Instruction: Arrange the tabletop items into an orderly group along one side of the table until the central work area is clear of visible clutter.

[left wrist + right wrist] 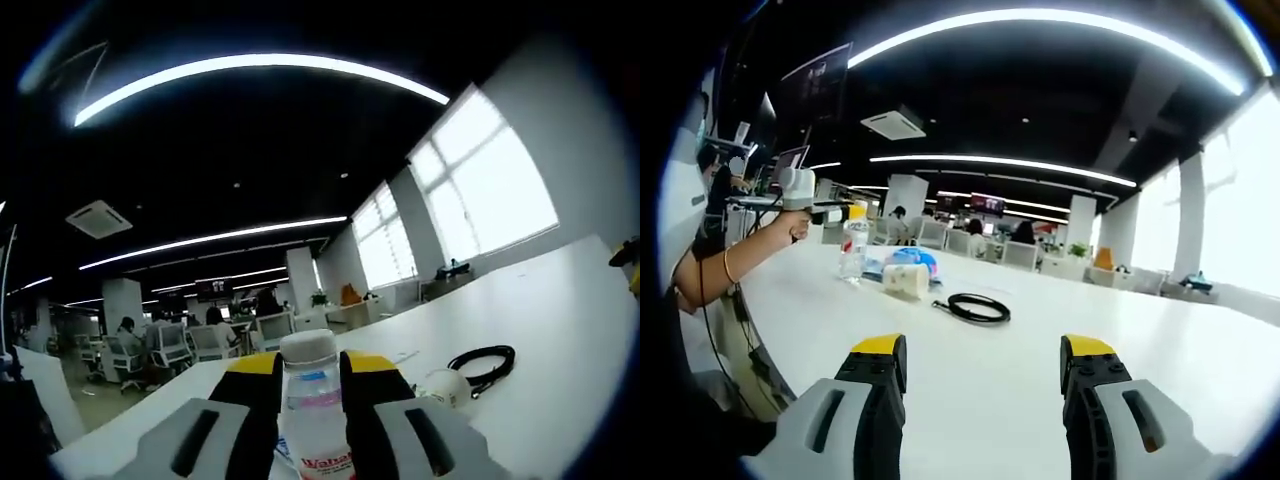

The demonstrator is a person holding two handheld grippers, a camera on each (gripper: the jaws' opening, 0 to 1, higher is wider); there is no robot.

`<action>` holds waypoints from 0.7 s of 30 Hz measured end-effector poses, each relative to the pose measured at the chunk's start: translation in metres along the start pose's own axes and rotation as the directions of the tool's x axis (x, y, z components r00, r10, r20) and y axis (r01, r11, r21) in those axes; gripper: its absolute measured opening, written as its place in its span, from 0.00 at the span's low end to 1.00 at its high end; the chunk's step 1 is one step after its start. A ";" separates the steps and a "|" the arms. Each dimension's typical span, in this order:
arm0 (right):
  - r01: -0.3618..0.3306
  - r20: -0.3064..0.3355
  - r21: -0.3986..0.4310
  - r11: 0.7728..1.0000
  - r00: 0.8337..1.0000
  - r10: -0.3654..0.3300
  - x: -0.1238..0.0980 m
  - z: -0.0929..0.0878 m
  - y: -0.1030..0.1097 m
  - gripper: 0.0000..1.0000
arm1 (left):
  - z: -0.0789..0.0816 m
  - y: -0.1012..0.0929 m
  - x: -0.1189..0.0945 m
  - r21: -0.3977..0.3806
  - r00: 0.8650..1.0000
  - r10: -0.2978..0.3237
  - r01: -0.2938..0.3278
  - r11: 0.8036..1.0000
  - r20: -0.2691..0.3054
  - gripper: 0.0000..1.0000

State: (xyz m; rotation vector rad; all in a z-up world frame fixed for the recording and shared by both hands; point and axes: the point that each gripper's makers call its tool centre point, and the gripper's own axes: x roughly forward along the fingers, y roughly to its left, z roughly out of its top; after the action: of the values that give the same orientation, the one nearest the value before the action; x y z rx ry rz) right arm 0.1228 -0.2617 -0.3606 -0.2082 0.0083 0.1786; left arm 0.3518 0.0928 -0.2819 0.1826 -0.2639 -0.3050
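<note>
Left gripper view: the left gripper (312,400), with yellow-tipped black jaws, is clenched around a clear plastic bottle (314,405). The bottle stands upright between the jaws, its white cap above the jaw tips and a red-lettered label low on its body. The bottle sits at the near edge of the white table (540,330). Just right of the gripper lies a white roll of tissue (443,386), and a coiled black cable (487,363) lies touching or just beside it, farther right. A small yellow object (630,262) shows at the far right edge of the table; what it is cannot be told. Beyond the table are office chairs, seated people, ceiling light strips and bright windows (470,190).

Right gripper view: the right gripper (983,385) is released, its two jaws standing well apart over bare table surface (1040,330) with nothing between them. Across the table, a person's hand (795,228) holds the left gripper (852,215) against the clear bottle (852,250), which stands upright near the left edge of the table. Just right of the bottle sit the white tissue roll (906,279) and a blue object (912,259) behind it. The coiled black cable (977,308) lies near these, toward the table's middle. The person's forearm, with a thin bracelet (727,265), extends from the left.
</note>
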 end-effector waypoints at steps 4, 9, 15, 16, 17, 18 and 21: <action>0.005 0.002 0.008 1.000 1.000 -0.005 0.000 0.000 -0.001 0.60 | -0.001 0.004 0.001 -0.007 1.000 0.013 -0.013 1.000 -0.004 0.22; 0.012 0.004 0.008 1.000 1.000 -0.012 -0.002 0.000 -0.002 0.60 | -0.001 0.005 0.001 -0.019 1.000 0.006 -0.006 1.000 -0.006 0.22; 0.011 0.009 0.013 1.000 1.000 -0.011 -0.003 0.001 -0.002 0.60 | -0.001 0.001 -0.001 -0.027 0.999 -0.027 0.027 0.999 -0.017 0.28; 0.009 0.008 0.012 1.000 1.000 -0.009 -0.003 0.001 -0.002 0.60 | -0.001 0.000 -0.001 -0.037 0.999 -0.030 0.030 0.999 -0.019 0.29; 0.007 0.007 0.009 1.000 1.000 -0.007 -0.002 0.001 -0.002 0.60 | -0.001 0.000 -0.002 -0.036 0.999 -0.031 0.030 0.999 -0.021 0.30; 0.006 0.008 0.008 1.000 1.000 -0.006 -0.002 0.002 -0.002 0.60 | -0.002 0.000 -0.002 -0.036 0.999 -0.031 0.030 0.999 -0.023 0.30; 0.003 0.015 0.007 1.000 1.000 -0.003 -0.002 0.004 -0.001 0.60 | -0.002 0.001 -0.005 -0.037 0.999 -0.021 0.020 0.999 -0.028 0.33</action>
State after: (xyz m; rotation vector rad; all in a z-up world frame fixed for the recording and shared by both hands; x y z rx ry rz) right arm 0.1206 -0.2619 -0.3561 -0.1998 -0.0065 0.1775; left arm 0.3483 0.0960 -0.2845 0.1529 -0.2285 -0.3274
